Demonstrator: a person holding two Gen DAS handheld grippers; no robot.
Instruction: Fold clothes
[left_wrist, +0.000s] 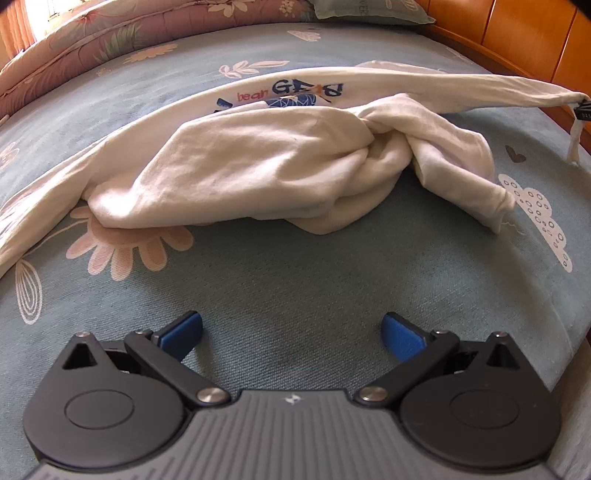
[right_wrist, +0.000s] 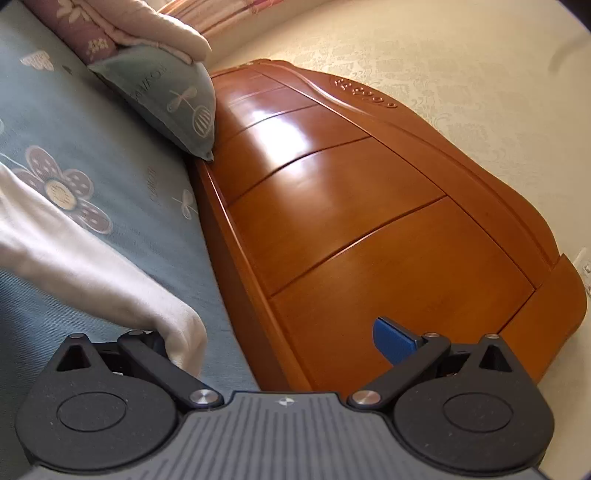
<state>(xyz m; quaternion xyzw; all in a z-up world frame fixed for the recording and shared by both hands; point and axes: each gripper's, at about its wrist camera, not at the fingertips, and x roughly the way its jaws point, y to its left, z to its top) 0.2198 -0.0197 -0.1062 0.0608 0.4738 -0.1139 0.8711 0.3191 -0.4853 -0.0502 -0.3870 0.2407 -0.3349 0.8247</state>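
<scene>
White shirt (left_wrist: 258, 158) bunched mid-bed (left_wrist: 295, 288), 12 o'clock of left tongs (left_wrist: 291, 334), spread wide, empty. Right tongs (right_wrist: 284, 339) wide, cloth draped over one finger. Soft, light, limp; pinch a hem corner.

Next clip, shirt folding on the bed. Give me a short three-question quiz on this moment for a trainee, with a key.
1. True or false: the left tongs are shut on the white shirt.
2. What stands beside the blue sheet in the right wrist view? A) a glass door B) a wooden headboard C) a metal shelf
3. Fill in: white cloth drapes over one finger of the ___ tongs.

Key: 1 false, they are open above bare sheet, short of the shirt. 2 B. 3 right: the right tongs have one finger hidden under cloth.
</scene>
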